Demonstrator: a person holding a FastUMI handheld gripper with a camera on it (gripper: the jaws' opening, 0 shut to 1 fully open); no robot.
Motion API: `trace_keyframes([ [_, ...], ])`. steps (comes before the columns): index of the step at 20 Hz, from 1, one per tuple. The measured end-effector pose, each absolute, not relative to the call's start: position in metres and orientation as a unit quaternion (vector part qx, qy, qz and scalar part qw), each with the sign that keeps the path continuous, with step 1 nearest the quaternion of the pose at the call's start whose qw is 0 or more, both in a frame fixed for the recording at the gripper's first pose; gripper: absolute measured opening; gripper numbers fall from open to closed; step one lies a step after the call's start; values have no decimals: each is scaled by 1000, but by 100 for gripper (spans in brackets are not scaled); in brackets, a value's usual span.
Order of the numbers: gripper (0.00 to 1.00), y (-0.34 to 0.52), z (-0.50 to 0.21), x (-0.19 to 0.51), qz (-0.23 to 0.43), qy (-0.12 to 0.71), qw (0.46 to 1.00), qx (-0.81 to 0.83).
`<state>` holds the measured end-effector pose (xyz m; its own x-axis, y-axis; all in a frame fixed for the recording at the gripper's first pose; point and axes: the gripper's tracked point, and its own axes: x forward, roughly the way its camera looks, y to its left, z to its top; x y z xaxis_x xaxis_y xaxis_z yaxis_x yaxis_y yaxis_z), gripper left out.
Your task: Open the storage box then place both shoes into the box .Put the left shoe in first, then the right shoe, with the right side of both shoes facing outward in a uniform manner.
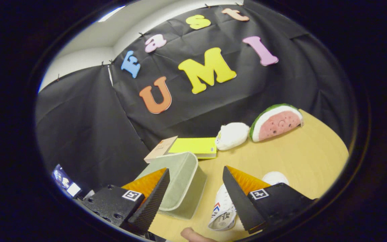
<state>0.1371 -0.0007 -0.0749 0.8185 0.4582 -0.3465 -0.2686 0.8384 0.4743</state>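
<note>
**Tongs Hang Open Over Box and Shoe**

Tongs (196, 196) hover released above the wooden table (301, 158), fingers spread wide and gripping nothing. Between them and just ahead lies the pale green storage box (180, 181), soft-sided, its lid apparently closed; the task seems at its opening step. A white shoe (225, 210) rests just beside the right finger, partly hidden behind it. To lift the lid cleanly, the fingers would likely need to pinch its near rim rather than the yielding wall. Beyond the box sit a yellow booklet (195, 146), a tan card (160, 148), a white plush toy (232, 135) and a watermelon plush (276, 122). Open tabletop lies to the right; the table's left edge runs close beside the box.
</note>
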Motion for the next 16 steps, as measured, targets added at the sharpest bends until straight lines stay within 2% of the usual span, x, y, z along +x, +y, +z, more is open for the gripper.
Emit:
trace_keyframes([
  [4, 100, 0, -98, 178, 228, 287, 896, 252],
  [7, 100, 16, -105, 188, 290, 322, 852, 295],
  [11, 100, 41, -112, 191, 356, 362, 795, 331],
  [16, 99, 58, -131, 187, 396, 412, 732, 370],
])
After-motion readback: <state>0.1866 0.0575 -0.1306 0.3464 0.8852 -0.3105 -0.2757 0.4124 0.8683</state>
